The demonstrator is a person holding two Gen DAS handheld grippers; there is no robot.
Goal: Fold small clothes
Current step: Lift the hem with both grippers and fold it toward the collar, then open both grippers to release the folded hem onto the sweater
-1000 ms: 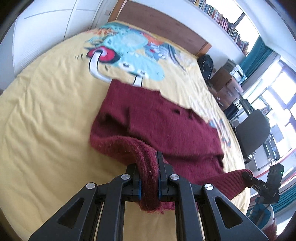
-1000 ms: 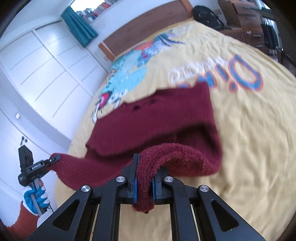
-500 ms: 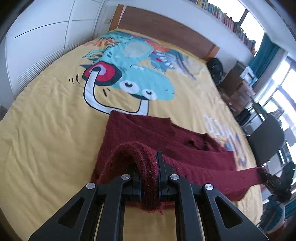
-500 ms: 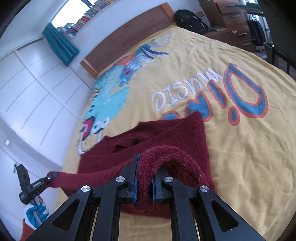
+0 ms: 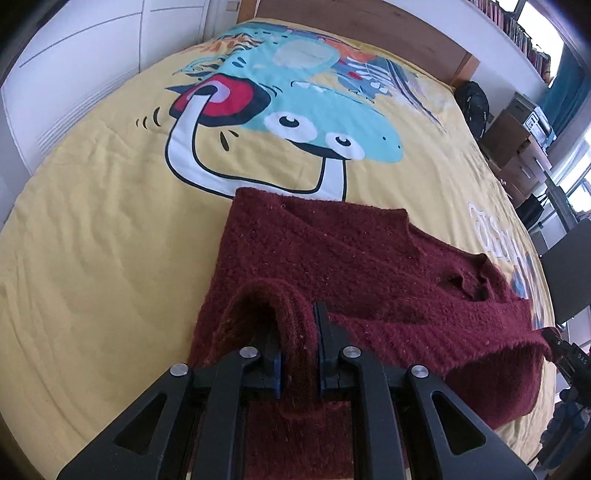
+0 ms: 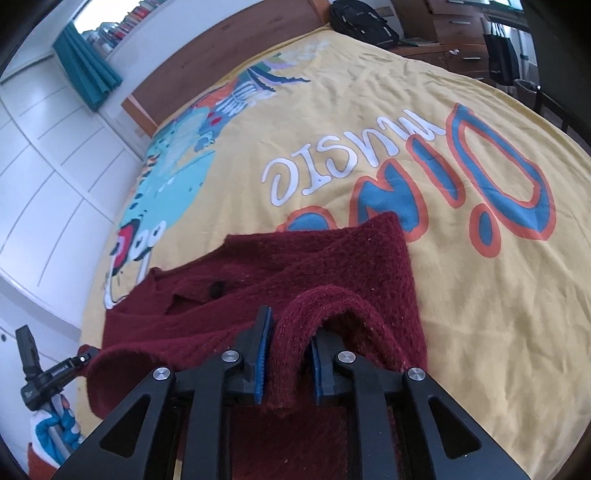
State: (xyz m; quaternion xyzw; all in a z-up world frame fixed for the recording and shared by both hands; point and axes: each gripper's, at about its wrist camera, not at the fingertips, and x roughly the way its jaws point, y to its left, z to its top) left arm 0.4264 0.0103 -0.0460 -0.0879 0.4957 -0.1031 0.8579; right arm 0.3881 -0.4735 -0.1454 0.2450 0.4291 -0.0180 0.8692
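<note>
A dark red knitted sweater [image 5: 351, 266] lies on the yellow bedspread [image 5: 92, 221], folded over on itself. My left gripper [image 5: 298, 354] is shut on its near hem at the left corner. My right gripper [image 6: 286, 354] holds the other near corner of the sweater [image 6: 314, 266], its jaws slightly apart around the thick knit. The hem hangs stretched between the two grippers. The right gripper shows at the right edge of the left wrist view [image 5: 565, 354]; the left gripper shows at the left edge of the right wrist view [image 6: 48, 373].
The bedspread carries a dinosaur print [image 5: 295, 110] and lettering [image 6: 443, 177]. A wooden headboard [image 5: 369, 29] stands at the far end. White wardrobe doors [image 6: 44, 184] line the left side. A black backpack [image 6: 362, 18], drawers and a chair [image 5: 569, 273] stand to the right.
Both grippers have carried the near hem forward over the sweater and lowered it, so the garment now lies doubled. The right jaws have parted slightly around the knit.
</note>
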